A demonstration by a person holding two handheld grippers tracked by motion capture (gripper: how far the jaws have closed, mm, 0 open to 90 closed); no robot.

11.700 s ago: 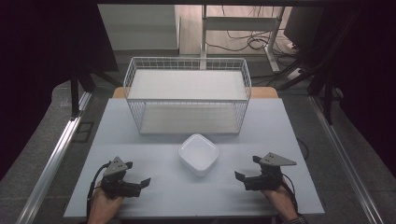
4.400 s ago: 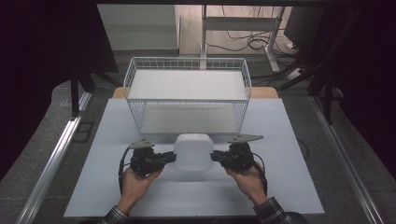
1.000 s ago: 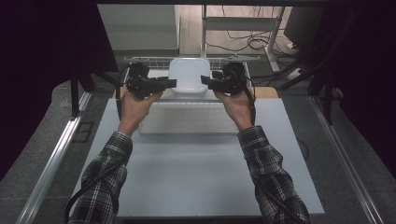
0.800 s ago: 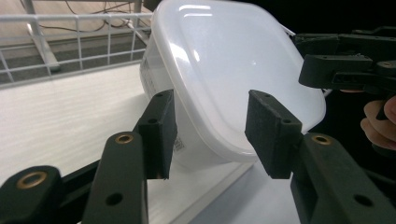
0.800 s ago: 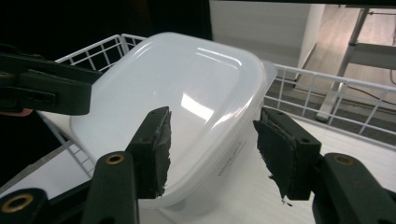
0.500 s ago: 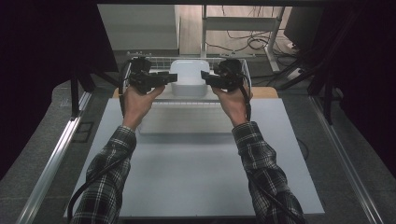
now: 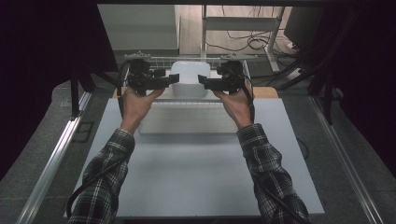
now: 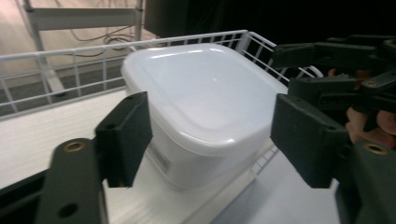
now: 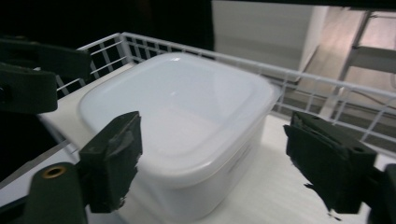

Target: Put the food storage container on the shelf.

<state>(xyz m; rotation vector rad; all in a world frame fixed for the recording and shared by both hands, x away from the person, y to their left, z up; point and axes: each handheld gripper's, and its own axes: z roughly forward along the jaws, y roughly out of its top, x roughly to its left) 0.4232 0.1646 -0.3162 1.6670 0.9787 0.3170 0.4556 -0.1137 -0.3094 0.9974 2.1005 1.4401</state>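
Now that the white tub sits in the wire basket at twelve o'clock, my left claw and right claw, jaws just opened, stand apart around it; only withdrawal remains.

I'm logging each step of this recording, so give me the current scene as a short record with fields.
item: white plastic container, open, no lid
place: on the white top panel of the wire basket
left gripper: open, jaws just opened, either side of the container, not pressing
right gripper: open, jaws just opened, likewise clear of it
table: white, below the forearms
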